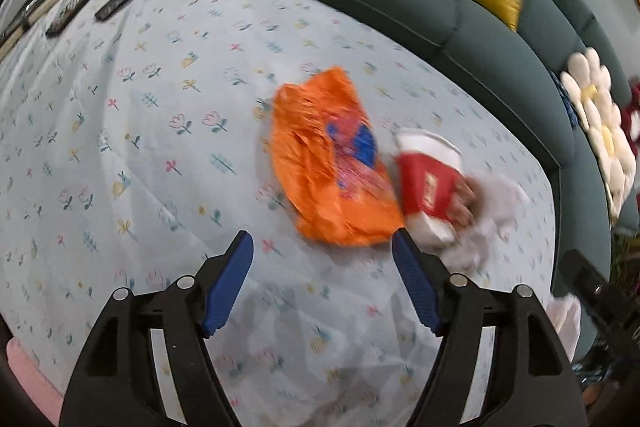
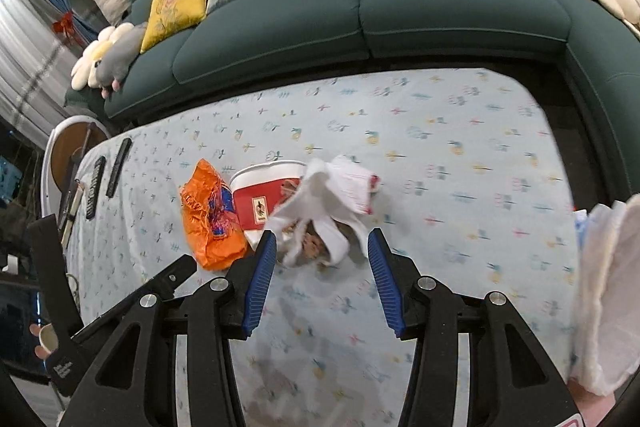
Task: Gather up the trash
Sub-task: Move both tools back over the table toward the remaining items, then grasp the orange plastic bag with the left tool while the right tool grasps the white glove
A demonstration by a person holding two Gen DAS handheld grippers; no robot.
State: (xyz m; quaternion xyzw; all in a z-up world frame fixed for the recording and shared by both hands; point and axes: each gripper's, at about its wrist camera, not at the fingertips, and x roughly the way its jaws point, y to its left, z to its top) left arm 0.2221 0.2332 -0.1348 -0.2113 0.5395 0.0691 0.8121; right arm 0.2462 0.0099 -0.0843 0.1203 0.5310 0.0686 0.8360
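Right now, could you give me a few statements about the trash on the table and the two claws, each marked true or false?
1. The orange wrapper lies right beside the red and white paper cup. True.
2. The left claw is clamped on the orange wrapper. False: its jaws stand open above the wrapper's near edge, with nothing pinched.
3. The crumpled white tissue sits against the cup on the side away from the wrapper. True.
4. The cup stands upright. False: it lies tipped on its side.
5. The right claw is open, with the tissue just ahead of its tips. True.
6. The remote controls lie on the sofa. False: they lie on the floral tablecloth, near its far end.
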